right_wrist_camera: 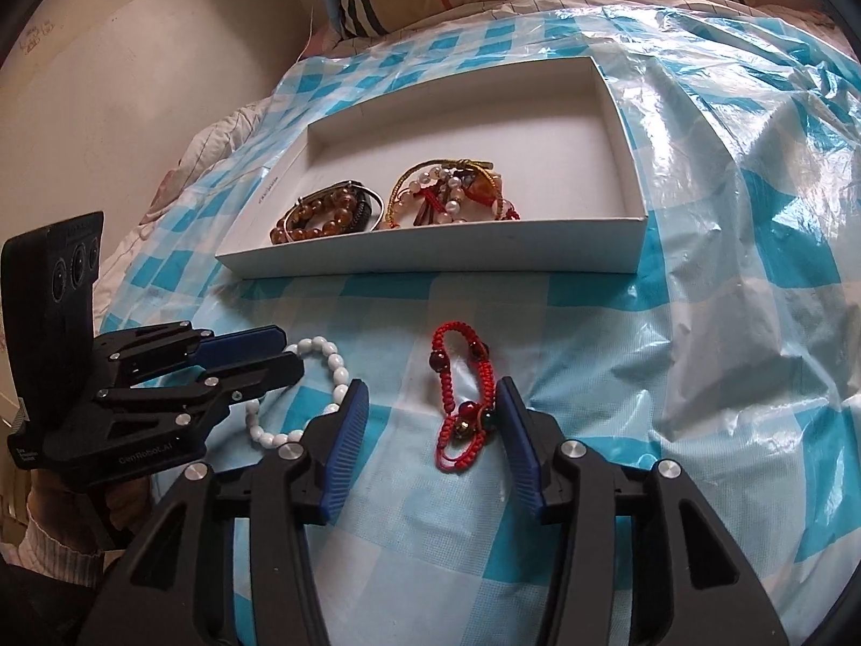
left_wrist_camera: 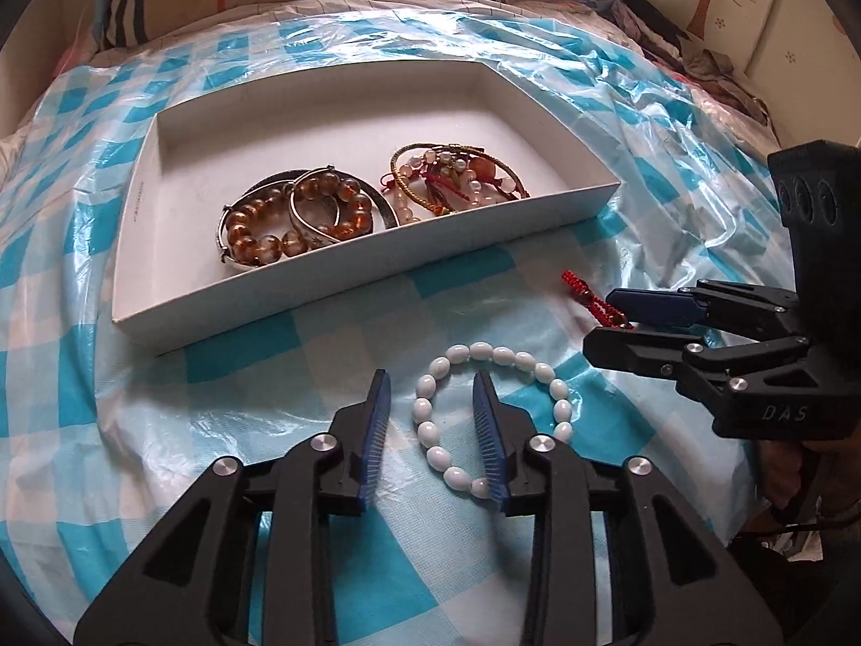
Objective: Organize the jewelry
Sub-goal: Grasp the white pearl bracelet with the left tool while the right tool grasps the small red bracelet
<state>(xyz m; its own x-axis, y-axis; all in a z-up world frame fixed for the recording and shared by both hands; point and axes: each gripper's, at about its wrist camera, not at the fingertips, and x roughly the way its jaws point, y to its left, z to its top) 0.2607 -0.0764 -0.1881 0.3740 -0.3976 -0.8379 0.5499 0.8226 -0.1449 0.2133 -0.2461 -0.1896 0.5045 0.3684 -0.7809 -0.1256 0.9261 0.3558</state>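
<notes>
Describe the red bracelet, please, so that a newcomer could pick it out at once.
Find the white box on the blue checked sheet. In front of it two bracelets lie outside, and the red bracelet sits between the right gripper's open fingers. It is knotted red cord with a few dark beads, while its neighbour is all white beads.

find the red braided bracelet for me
The red braided bracelet lies on the checkered plastic sheet between the open right claw fingers, right of the white bead bracelet.

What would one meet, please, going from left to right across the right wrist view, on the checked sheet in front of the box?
Left tongs → white bead bracelet → red cord bracelet.
</notes>
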